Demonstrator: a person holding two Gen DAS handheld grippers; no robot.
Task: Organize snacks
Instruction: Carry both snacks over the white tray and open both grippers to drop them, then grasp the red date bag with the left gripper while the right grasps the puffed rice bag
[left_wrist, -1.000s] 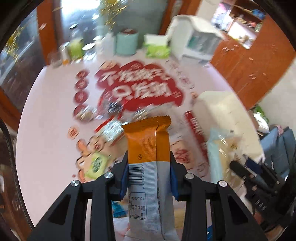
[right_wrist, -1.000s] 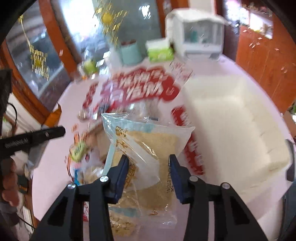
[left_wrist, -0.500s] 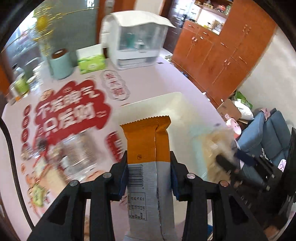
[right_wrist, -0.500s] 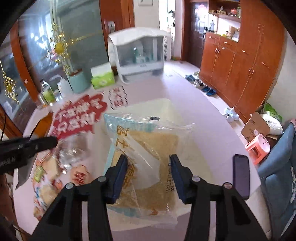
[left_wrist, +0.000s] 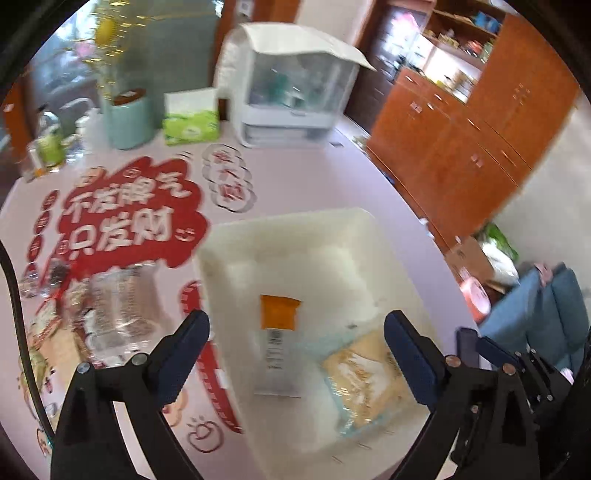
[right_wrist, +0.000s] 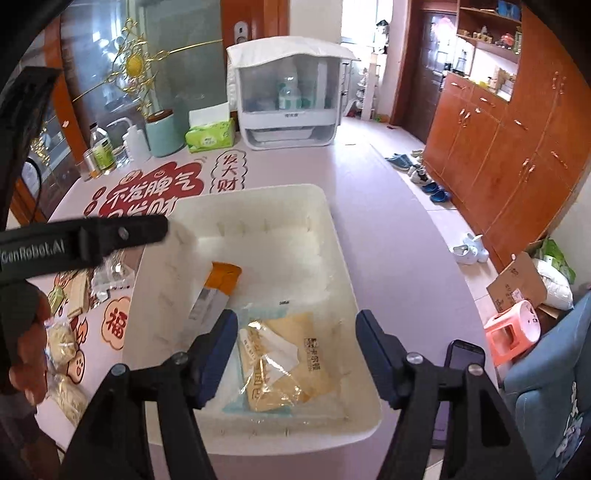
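A white plastic bin (left_wrist: 288, 218) stands on the pink table. Inside it lie an orange-and-grey snack bar (left_wrist: 277, 314) and a clear bag of yellow snacks (left_wrist: 364, 373). My left gripper (left_wrist: 297, 332) hangs above the bar, its jaws opening wide, and the pads touch nothing. In the right wrist view the bag (right_wrist: 284, 365) lies on the bin (right_wrist: 251, 192) floor below my right gripper (right_wrist: 297, 325). Its jaws are opening too, clear of the bag. The bar (right_wrist: 218, 284) leans at the bin's left wall, under one of the left gripper's fingers (right_wrist: 122, 234).
Several loose snack packets (left_wrist: 114, 314) lie on the table left of the bin. At the table's far side stand a tissue box (right_wrist: 210, 134), a teal canister (right_wrist: 162, 133) and a white cabinet (right_wrist: 288, 92). A phone (right_wrist: 463, 354) lies by the right edge.
Both grippers swung right from the snack pile to above the white bin. The left let go of the bar and the right let go of the bag; both now lie in the bin.
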